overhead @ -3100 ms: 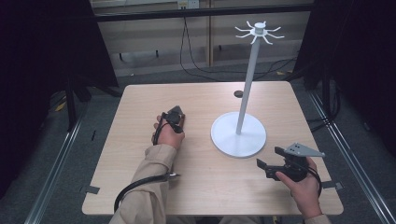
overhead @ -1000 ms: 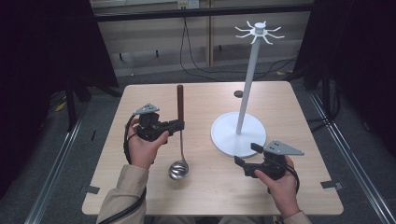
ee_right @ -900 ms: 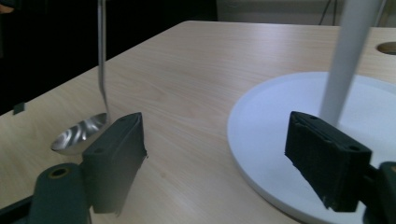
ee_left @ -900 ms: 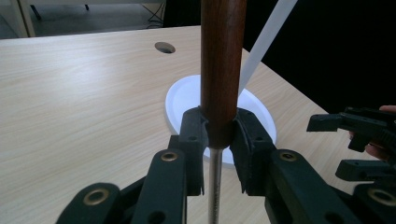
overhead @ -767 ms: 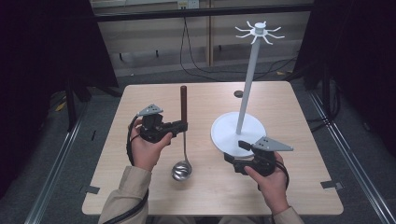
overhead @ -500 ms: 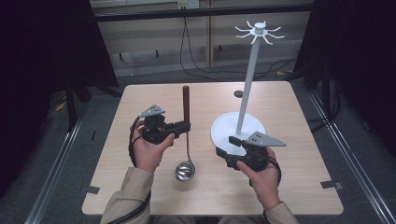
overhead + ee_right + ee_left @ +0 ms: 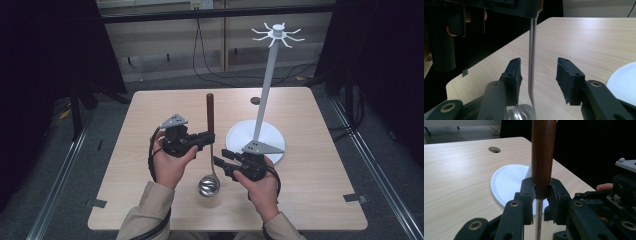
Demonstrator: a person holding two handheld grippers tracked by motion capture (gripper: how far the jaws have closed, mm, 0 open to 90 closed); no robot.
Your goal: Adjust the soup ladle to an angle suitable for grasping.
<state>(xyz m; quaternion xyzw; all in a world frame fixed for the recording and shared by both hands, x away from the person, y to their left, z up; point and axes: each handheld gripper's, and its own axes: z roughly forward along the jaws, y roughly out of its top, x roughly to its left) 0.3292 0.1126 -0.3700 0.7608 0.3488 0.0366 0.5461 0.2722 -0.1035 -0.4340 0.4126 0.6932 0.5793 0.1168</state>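
A ladle hangs upright over the table, its brown wooden handle on top and its steel bowl low near the tabletop. My left gripper is shut on the bottom end of the handle. My right gripper has come in from the right, level with the thin metal shaft. Its jaws have just been closing and now stand on either side of the shaft. The pads show a gap to the shaft on both sides.
A white stand with a round base, a tall pole and a ring of hooks rises just right of my right hand. A cable hole lies behind it. The table's front edge is close under both forearms.
My right gripper has moved left from beside the stand's base to the ladle's shaft, and its jaws have narrowed. The left hand has carried the ladle a little to the right.
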